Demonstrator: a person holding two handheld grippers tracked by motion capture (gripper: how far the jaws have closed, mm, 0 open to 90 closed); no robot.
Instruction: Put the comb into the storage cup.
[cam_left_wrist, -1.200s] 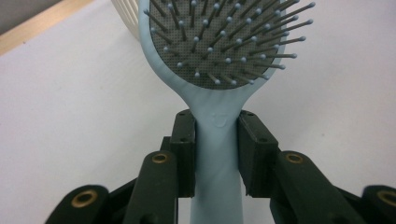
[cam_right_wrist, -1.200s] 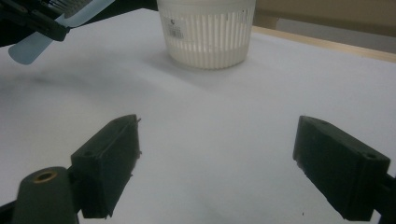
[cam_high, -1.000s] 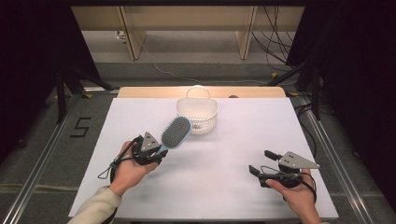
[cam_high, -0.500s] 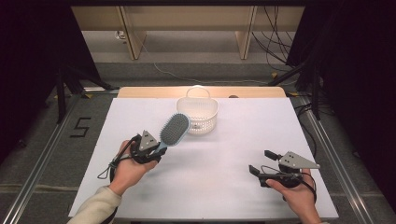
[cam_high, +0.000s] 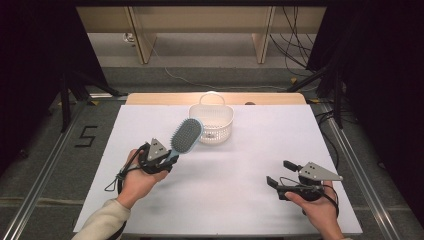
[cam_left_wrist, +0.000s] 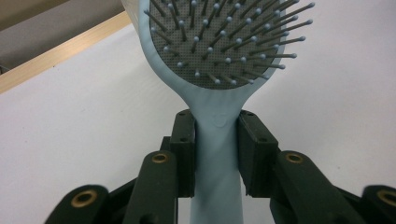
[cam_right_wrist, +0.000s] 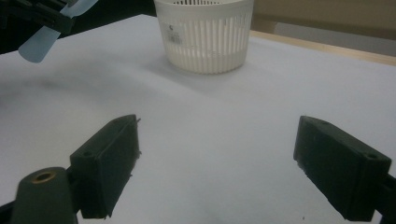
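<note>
A light-blue hairbrush (cam_high: 185, 136) with a grey bristle pad is held above the white table, head tilted up toward the basket. My left gripper (cam_high: 167, 159) is shut on its handle; in the left gripper view both black pads clamp the handle (cam_left_wrist: 217, 158) just below the head (cam_left_wrist: 219, 42). A white slatted basket (cam_high: 212, 121) stands at the table's far middle, just beyond the brush head. My right gripper (cam_high: 281, 174) rests low at the near right, open, with nothing between its fingers (cam_right_wrist: 112, 158). The basket (cam_right_wrist: 204, 35) also stands ahead in the right gripper view.
The white table top (cam_high: 250, 150) ends in a wooden strip (cam_high: 165, 99) at the far edge. Dark stands and cables line both sides of the table. A floor mark "5" (cam_high: 86, 136) lies to the left.
The left gripper and brush have drifted very slightly toward the left. The right gripper has stayed in place.
</note>
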